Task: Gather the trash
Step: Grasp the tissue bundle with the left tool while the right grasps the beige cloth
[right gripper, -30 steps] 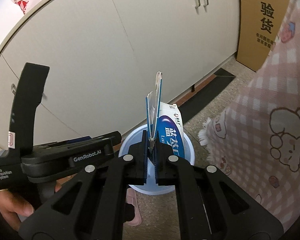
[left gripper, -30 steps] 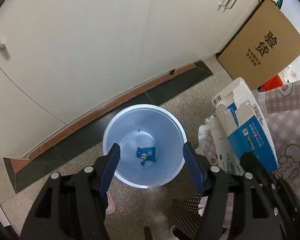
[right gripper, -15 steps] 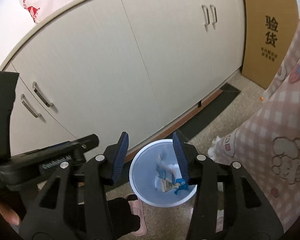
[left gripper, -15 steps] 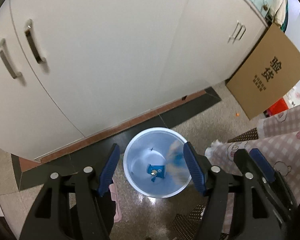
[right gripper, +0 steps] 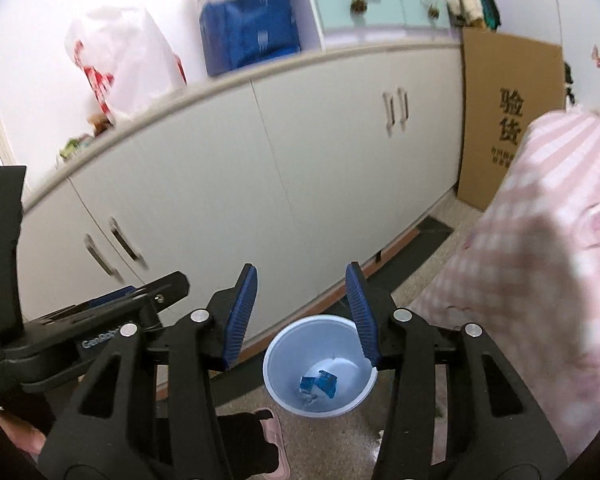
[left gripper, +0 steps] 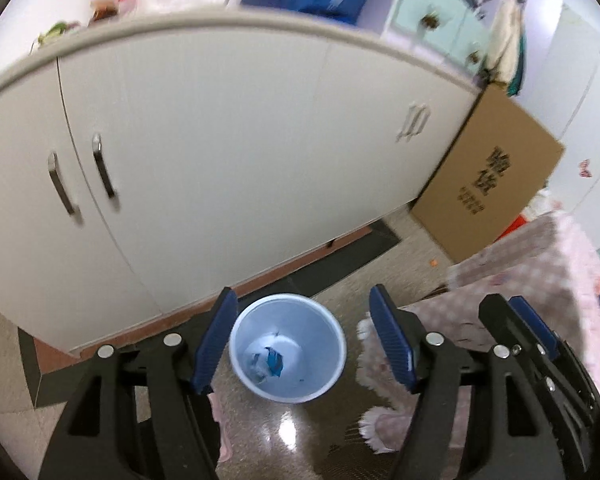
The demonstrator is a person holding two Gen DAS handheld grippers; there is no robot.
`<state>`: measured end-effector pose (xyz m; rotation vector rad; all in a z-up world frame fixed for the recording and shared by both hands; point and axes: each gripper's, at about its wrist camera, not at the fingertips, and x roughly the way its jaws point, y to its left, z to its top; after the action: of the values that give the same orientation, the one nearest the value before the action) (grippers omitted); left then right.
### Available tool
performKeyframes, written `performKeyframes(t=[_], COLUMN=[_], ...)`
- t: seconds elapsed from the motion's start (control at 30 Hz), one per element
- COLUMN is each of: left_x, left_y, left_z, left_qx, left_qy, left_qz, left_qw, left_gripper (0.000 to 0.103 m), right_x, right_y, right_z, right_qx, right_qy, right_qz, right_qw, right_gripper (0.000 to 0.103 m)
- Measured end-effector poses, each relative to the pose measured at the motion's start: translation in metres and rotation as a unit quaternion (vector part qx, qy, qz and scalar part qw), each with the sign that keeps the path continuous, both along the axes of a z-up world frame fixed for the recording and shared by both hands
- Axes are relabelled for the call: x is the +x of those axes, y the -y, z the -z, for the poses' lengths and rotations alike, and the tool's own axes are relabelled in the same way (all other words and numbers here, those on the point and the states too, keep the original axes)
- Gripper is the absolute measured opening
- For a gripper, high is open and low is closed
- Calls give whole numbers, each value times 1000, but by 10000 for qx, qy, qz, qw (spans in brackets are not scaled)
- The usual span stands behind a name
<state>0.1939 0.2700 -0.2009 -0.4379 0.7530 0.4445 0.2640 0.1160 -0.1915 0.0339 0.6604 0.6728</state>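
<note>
A long white cabinet (left gripper: 228,152) runs behind everything, with a brown cardboard box (left gripper: 488,184) leaning at its far end and a pink checked cloth (right gripper: 540,240) on the right. On the floor in front of the cabinet stands a pale blue bin (left gripper: 287,348), upright, and the trash (left gripper: 270,362) lies at its bottom: blue and white crumpled pieces.

The left gripper (left gripper: 302,340) hangs above the bin with its jaws wide apart and nothing between them; the bin shows in the gap, well below. The right gripper (right gripper: 302,316) also stands open, at a middling gap, having just let go within the last second; nothing is between its blue pads. The bin sits below and slightly right of its gap, its rim partly hidden behind the right finger.

The right wrist view alone shows a white plastic bag (right gripper: 120,68) and a blue pack (right gripper: 248,36) clearly on the cabinet top, a pink slipper (right gripper: 274,428) beside the bin, and the left gripper's black body at left. The left wrist view shows the right gripper's body at its right edge.
</note>
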Motion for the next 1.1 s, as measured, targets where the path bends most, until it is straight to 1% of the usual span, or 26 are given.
performKeyframes(t=[0.13, 0.2, 0.27, 0.33, 0.37, 0.4, 0.47, 0.5, 0.57, 0.7, 0.73, 0.83, 0.9, 0.97, 1.1], left_x=[-8, -10, -10, -8, -8, -5, 4, 6, 15, 28, 34, 46, 57, 67, 85], left_y=[39, 66, 89, 118, 132, 146, 181, 193, 226, 275, 286, 309, 323, 328, 337], left_z=[-36, -55, -66, -78, -83, -86, -91, -91, -93, -91, -90, -87, -84, -81, -74], left_qx=[157, 248, 329, 387, 392, 389, 382, 385, 423, 587, 614, 721, 799, 793, 844], left_qy=[316, 486, 584, 703, 748, 773, 801, 794, 763, 682, 605, 558, 498, 445, 379], left_qz=[350, 603, 836, 1164, 1351, 1526, 1945, 2092, 2485, 2954, 3083, 3358, 3470, 3550, 3592], left_qw=[9988, 9967, 9942, 9900, 9872, 9845, 9769, 9739, 9647, 9511, 9474, 9375, 9331, 9305, 9287], left_gripper=[70, 71, 71, 72, 73, 73, 73, 73, 73, 73, 73, 73, 73, 73, 73], right_x=[-26, -37, -45, -52, -57, -59, -64, -66, -69, -65, -64, -53, -46, -35, -15], right_y=[36, 59, 85, 113, 135, 145, 181, 193, 227, 282, 299, 320, 328, 333, 339], right_z=[-38, -53, -65, -74, -80, -81, -83, -82, -81, -77, -74, -69, -67, -65, -61], right_qx=[141, 186, 223, 233, 245, 238, 270, 284, 318, 382, 398, 349, 362, 277, 189], right_qy=[307, 433, 558, 655, 713, 725, 728, 717, 679, 562, 503, 343, 303, 252, 113], right_qz=[258, 459, 692, 957, 1162, 1257, 1593, 1717, 2078, 2649, 2778, 2944, 2948, 2937, 2951], right_qw=[9991, 9978, 9958, 9930, 9904, 9891, 9842, 9821, 9753, 9619, 9585, 9544, 9544, 9552, 9552], right_gripper=[47, 48, 49, 50, 51, 51, 51, 51, 52, 53, 53, 56, 56, 56, 57])
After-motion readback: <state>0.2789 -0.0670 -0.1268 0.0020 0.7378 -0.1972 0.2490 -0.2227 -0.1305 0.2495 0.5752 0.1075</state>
